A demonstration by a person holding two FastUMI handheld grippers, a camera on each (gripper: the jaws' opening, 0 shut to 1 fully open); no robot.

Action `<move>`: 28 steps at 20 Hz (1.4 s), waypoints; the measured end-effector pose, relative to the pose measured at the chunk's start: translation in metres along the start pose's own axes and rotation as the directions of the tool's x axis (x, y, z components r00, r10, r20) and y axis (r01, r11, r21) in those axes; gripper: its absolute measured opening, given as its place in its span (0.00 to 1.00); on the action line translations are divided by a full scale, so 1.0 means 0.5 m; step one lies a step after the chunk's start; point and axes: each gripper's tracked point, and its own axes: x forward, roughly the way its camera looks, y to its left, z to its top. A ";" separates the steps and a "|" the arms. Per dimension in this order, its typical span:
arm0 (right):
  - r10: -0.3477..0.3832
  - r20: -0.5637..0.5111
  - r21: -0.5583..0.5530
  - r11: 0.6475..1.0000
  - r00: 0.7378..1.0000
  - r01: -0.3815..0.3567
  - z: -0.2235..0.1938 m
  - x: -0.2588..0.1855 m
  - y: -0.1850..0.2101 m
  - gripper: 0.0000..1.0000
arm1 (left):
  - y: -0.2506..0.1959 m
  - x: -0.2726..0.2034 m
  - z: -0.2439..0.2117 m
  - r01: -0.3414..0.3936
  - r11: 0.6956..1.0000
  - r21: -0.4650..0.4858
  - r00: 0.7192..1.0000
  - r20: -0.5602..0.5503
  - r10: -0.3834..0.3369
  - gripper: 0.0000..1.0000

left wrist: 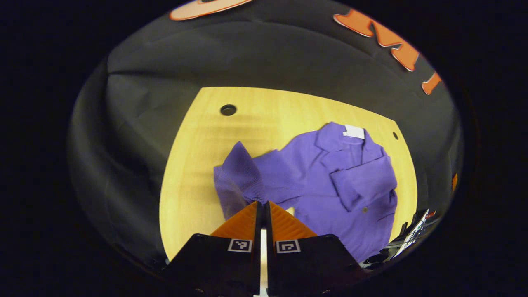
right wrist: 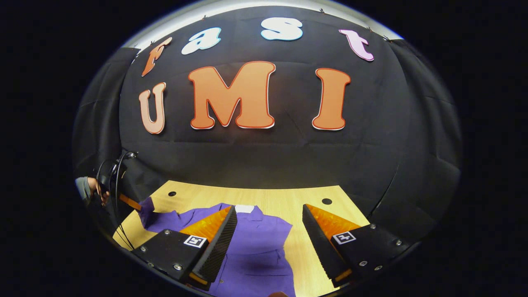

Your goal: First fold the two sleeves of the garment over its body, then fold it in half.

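A purple button-up garment lies spread on a wooden table, collar with a white label at the far end. One sleeve lies folded across its body. My left gripper is shut on the end of the other sleeve, which rises off the table in a peak. My right gripper hovers open above the garment's collar end, nothing between its fingers. Farther left in the right gripper view, the left gripper, held by a hand, pinches the raised sleeve.
The table has round holes near its far corners. Black cloth walls close in behind and beside it. Some dark and white gear sits past the table's right edge. A cable hangs from the left gripper.
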 end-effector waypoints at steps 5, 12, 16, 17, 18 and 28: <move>-0.011 0.007 -0.006 1.000 1.000 0.011 -0.015 -0.008 -0.057 0.95 | -0.190 0.012 0.051 0.060 0.994 0.092 0.998 0.003 -0.060 0.07; -0.039 0.033 -0.019 0.999 0.999 0.040 -0.028 -0.034 -0.127 0.95 | -0.506 0.054 0.102 0.153 0.957 0.245 0.988 -0.017 -0.153 0.07; -0.038 0.025 -0.013 0.999 0.999 0.038 -0.049 -0.050 -0.158 0.95 | -0.653 0.092 0.102 0.195 0.926 0.322 0.981 -0.054 -0.188 0.07; -0.039 0.023 -0.012 0.999 0.999 0.040 -0.056 -0.049 -0.168 0.95 | -0.688 0.103 0.098 0.203 0.916 0.345 0.979 -0.060 -0.194 0.07; -0.043 0.020 -0.013 0.999 0.999 0.043 -0.061 -0.050 -0.178 0.95 | -0.715 0.118 0.096 0.205 0.908 0.365 0.979 -0.069 -0.194 0.07; -0.027 -0.018 -0.014 1.000 0.999 0.027 -0.102 -0.048 -0.226 0.95 | -0.931 0.133 0.071 0.267 0.839 0.473 0.956 -0.022 -0.292 0.22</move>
